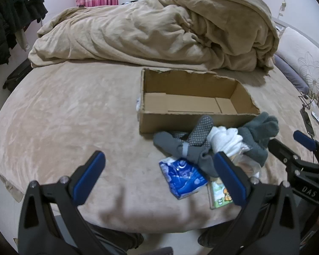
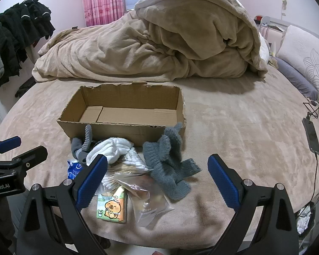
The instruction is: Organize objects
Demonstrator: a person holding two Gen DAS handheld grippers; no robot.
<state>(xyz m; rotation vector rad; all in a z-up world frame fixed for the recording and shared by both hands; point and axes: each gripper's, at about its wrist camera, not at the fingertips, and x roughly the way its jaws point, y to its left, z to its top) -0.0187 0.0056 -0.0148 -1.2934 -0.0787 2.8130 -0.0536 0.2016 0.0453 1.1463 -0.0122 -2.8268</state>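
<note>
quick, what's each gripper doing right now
left gripper: open, holding nothing.
right gripper: open, holding nothing.

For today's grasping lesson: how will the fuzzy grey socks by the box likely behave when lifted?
The fuzzy grey socks lie crumpled, so they would probably droop from a pinch. They look light. Being bunched together, one may drag its partner along.

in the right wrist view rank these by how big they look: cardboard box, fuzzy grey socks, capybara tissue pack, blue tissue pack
1. cardboard box
2. fuzzy grey socks
3. capybara tissue pack
4. blue tissue pack, though it is mostly hidden behind the right gripper finger, so its true size is unsure.
</note>
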